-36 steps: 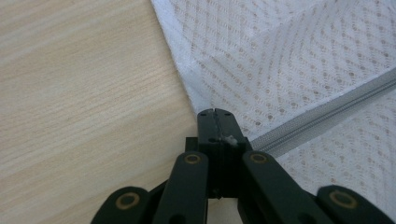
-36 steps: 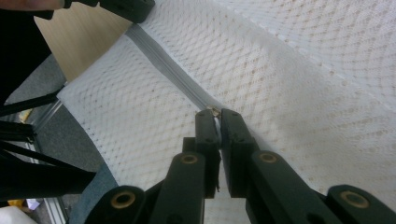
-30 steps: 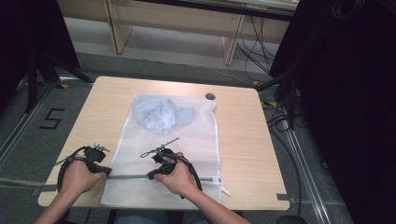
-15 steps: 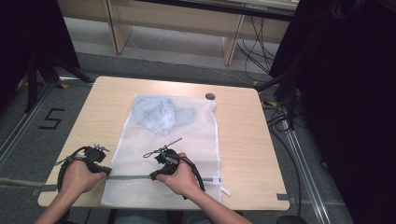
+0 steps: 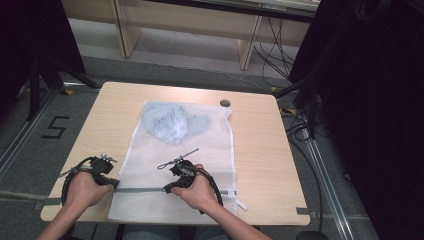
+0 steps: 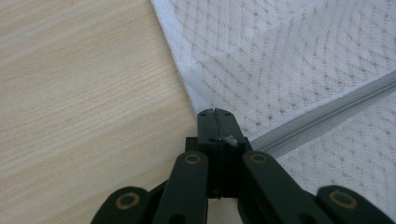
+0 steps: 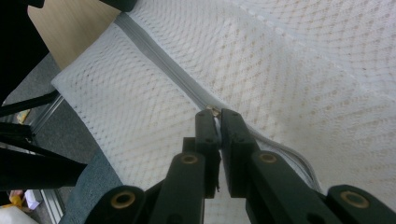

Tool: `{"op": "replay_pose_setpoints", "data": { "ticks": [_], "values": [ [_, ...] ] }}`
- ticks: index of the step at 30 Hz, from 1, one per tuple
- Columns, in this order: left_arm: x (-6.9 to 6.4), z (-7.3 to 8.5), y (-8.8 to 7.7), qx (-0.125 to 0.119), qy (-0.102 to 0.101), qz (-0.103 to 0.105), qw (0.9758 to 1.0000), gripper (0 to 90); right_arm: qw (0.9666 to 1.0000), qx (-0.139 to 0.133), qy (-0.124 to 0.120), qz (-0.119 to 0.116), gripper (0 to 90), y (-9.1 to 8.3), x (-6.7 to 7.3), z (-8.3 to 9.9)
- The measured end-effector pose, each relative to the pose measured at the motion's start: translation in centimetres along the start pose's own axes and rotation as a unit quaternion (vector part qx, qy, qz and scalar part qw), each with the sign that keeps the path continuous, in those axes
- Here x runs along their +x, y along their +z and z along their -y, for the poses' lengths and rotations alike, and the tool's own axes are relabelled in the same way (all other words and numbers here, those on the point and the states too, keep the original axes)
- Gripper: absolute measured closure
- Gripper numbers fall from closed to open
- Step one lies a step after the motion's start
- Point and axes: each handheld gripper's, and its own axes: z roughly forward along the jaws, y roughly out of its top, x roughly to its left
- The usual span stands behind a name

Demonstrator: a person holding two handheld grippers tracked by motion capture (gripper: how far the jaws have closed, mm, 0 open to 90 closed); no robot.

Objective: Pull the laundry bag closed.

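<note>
White mesh laundry bag [image 5: 187, 165] lies flat mid-table, long axis running away from the person, near end overhanging the table's front edge. Pale blue garment [image 5: 172, 124] is bunched inside at the far end, well ahead of both grippers. Grey zipper [image 5: 142, 189] runs across the bag's near end, stretched straight between the two grippers.

Right gripper [image 5: 172, 186] sits on the bag roughly mid-width, jaws clenched on the zipper pull [image 7: 214, 112] — in the right gripper view the small metal pull is pinched right at the jaw tips, with zipper tape running out beyond the tips and back under the jaws.

Left gripper [image 5: 112, 182] is at the bag's left edge, to the left of the right gripper. Jaws are closed tight on the zipper's end; in the left gripper view the tape [image 6: 322, 114] leads off to the right of the jaws, and a scrap of white mesh shows at the seam between them.

Wooden table [image 5: 260, 150] is bare to the left of the left gripper and right of the bag. Small dark round disc [image 5: 225, 103] sits just past the bag's far right corner, well away from both grippers.
</note>
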Motion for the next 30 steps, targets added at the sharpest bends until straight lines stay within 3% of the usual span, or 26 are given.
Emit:
{"op": "replay_pose_setpoints", "data": {
  "ticks": [3, 10, 15, 16, 17, 20, 23, 24, 26, 27, 30],
  "values": [
    [-0.1, 0.0, 0.1, -0.007, -0.009, 0.0, 0.9999, 90.0, 1.0, 0.001, 0.001, 0.003, 87.1, -0.1, -0.1, 0.1],
    [-0.1, 0.0, 0.0, -0.001, -0.001, 0.0, 1.0, 90.0, 1.0, 0.001, 0.003, 0.003, 87.1, -0.3, -0.2, 0.2],
    [-0.1, 0.0, 0.1, -0.006, -0.008, 0.0, 0.9999, 90.0, 1.0, 0.004, 0.001, 0.006, 87.1, -0.5, -0.3, 0.3],
    [-0.1, 0.0, 0.0, 0.0, -0.001, 0.0, 1.0, 90.0, 1.0, 0.004, 0.001, 0.005, 87.1, -0.6, -0.3, 0.3],
    [-0.2, 0.0, 0.1, -0.007, -0.009, 0.0, 0.9999, 90.0, 1.0, 0.004, 0.001, 0.005, 87.1, -0.7, -0.4, 0.3],
    [0.0, 0.0, 0.0, 0.002, 0.001, -0.002, 1.0, 90.0, 1.0, 0.001, 0.001, 0.007, 87.0, -0.8, -0.5, 0.4],
    [0.0, 0.0, 0.0, 0.001, 0.001, -0.002, 1.0, 90.0, 1.0, -0.001, -0.004, 0.007, 87.0, -0.8, -0.5, 0.4],
    [-0.2, 0.0, 0.1, -0.006, -0.008, 0.0, 0.9999, 90.0, 0.9999, 0.005, 0.006, 0.008, 87.1, -0.9, -0.5, 0.4],
    [-0.1, 0.0, 0.1, -0.006, -0.008, 0.0, 1.0, 90.0, 0.9998, 0.009, 0.011, 0.011, 87.0, -1.0, -0.5, 0.5],
    [0.0, 0.0, 0.0, 0.002, 0.001, -0.002, 1.0, 90.0, 1.0, 0.0, -0.003, 0.007, 87.0, -0.9, -0.7, 0.5],
    [0.0, 0.0, 0.0, 0.002, 0.001, -0.001, 1.0, 90.0, 0.9999, 0.003, 0.004, 0.009, 87.1, -1.1, -0.7, 0.6]
  ]
}}
